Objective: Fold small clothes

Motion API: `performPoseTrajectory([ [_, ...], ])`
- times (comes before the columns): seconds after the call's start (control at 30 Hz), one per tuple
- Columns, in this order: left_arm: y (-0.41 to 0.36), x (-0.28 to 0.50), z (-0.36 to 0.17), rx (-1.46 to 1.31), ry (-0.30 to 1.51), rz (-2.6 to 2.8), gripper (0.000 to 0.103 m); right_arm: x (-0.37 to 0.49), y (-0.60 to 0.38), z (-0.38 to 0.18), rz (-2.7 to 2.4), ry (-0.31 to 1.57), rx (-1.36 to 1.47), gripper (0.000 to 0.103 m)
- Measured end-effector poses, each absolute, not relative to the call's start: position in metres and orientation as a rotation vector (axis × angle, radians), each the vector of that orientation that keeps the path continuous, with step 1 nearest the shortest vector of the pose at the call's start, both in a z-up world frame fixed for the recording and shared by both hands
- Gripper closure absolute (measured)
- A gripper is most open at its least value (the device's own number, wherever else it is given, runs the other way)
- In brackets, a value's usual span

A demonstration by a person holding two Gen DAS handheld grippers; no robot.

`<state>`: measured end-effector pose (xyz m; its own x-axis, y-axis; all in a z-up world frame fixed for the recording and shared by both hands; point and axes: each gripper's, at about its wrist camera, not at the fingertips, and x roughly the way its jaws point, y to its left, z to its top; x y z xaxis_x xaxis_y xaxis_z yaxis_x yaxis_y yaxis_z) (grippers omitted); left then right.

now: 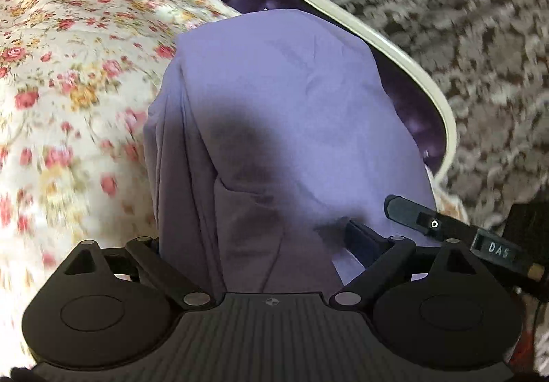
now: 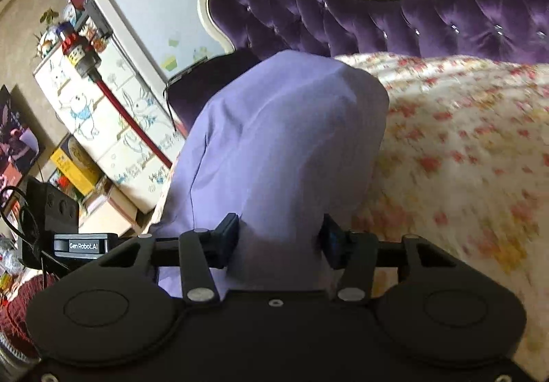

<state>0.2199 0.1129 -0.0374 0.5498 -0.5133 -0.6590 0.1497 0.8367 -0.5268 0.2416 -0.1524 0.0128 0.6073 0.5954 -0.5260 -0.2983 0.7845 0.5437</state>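
A lavender garment (image 1: pixel 274 100), folded into a thick bundle, rises in front of the left wrist camera. My left gripper (image 1: pixel 254 241) has it between wide-set jaws: the right finger (image 1: pixel 360 238) presses its edge and the cloth hides the left finger. In the right wrist view the same lavender garment (image 2: pixel 284 128) stands up from my right gripper (image 2: pixel 279 239), whose two pads (image 2: pixel 228 234) squeeze its lower part. The grippers are side by side: part of the right one (image 1: pixel 432 222) shows at the left view's right edge.
A floral bedspread (image 2: pixel 463 142) lies under and beside the garment. Behind it stands a purple tufted headboard (image 2: pixel 308 11) with a cream frame (image 1: pixel 394 49). A cabinet with cartoon drawings (image 2: pixel 113 114) and a black box with cables (image 2: pixel 51 207) are at the bedside.
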Motion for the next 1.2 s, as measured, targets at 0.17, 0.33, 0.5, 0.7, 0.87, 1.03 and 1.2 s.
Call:
performPoseTrajectory([
  [0.17,0.09,0.191,-0.031,-0.377,0.923,-0.42,0.009,0.212,-0.166,0.016,0.512,0.788,0.414,0.045],
  [0.33,0.081,0.183,-0.036,-0.293,0.901,-0.385,0.008,0.201,-0.159,0.007,0.46,0.775,0.371,0.042],
  [0.5,0.082,0.182,-0.043,-0.265,0.888,-0.358,0.004,0.191,-0.144,0.002,0.398,0.728,0.272,0.037],
  [0.7,0.08,0.176,-0.042,-0.232,0.873,-0.34,0.002,0.186,-0.122,-0.004,0.349,0.694,0.156,0.02],
  [0.87,0.085,0.166,-0.039,-0.186,0.841,-0.29,0.002,0.186,-0.113,-0.009,0.316,0.689,0.118,0.015],
  [1.03,0.094,0.161,-0.039,-0.138,0.814,-0.239,0.0,0.186,-0.107,-0.01,0.303,0.713,0.086,0.015],
  [1.2,0.088,0.158,-0.042,-0.089,0.792,-0.208,0.0,0.181,-0.084,-0.012,0.252,0.683,-0.045,0.013],
])
